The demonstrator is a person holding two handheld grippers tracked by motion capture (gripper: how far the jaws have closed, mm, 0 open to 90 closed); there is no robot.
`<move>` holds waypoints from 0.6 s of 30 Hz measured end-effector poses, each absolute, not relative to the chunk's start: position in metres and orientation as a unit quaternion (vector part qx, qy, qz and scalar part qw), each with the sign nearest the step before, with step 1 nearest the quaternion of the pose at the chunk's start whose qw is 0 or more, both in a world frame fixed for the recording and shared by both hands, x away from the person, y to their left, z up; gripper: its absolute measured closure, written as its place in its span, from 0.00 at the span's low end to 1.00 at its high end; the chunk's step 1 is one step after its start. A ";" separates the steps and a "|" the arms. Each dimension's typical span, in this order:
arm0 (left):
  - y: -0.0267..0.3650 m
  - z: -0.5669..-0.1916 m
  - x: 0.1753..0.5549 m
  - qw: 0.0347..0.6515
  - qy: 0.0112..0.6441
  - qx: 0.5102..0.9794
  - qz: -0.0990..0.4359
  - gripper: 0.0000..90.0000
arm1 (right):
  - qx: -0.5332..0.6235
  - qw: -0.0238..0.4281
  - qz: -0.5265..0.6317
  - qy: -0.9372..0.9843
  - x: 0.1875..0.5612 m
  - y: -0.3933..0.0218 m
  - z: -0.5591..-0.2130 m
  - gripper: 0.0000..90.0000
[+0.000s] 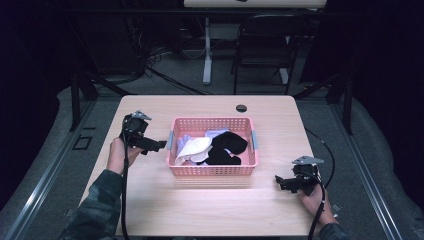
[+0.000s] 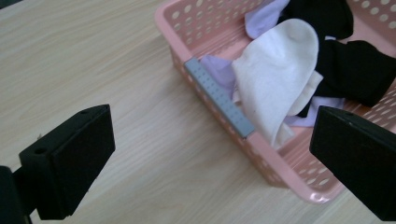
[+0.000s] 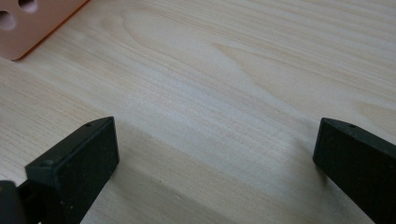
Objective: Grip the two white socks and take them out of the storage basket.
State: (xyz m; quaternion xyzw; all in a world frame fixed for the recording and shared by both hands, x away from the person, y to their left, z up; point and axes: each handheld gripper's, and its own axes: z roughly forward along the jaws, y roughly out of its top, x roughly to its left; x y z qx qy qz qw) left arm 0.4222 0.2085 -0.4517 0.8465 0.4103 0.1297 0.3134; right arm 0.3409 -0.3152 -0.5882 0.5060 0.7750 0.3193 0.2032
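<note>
A pink perforated basket stands mid-table, holding a white sock, black socks and pale lilac cloth. My left gripper hovers open just left of the basket, jaws wide apart and empty. In the left gripper view the basket's rim with its grey handle strip runs between the jaws, the white sock draped inside. My right gripper is open low over bare table right of the basket's front corner, nothing between its jaws.
The wooden table has a dark round cable hole at the back. Cables trail from both grippers. A chair and a desk leg stand beyond the table on the dark floor.
</note>
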 end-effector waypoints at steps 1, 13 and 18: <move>0.204 -0.451 0.424 0.313 0.407 0.848 0.130 0.00 | 0.506 0.203 0.319 0.776 0.341 -0.315 -0.588 0.00; 0.155 -0.451 0.447 0.287 0.376 0.876 0.094 0.00 | 0.505 0.202 0.320 0.776 0.341 -0.315 -0.588 0.00; 0.139 -0.456 0.453 0.268 0.368 0.887 0.080 0.00 | 0.505 0.202 0.320 0.776 0.341 -0.315 -0.588 0.00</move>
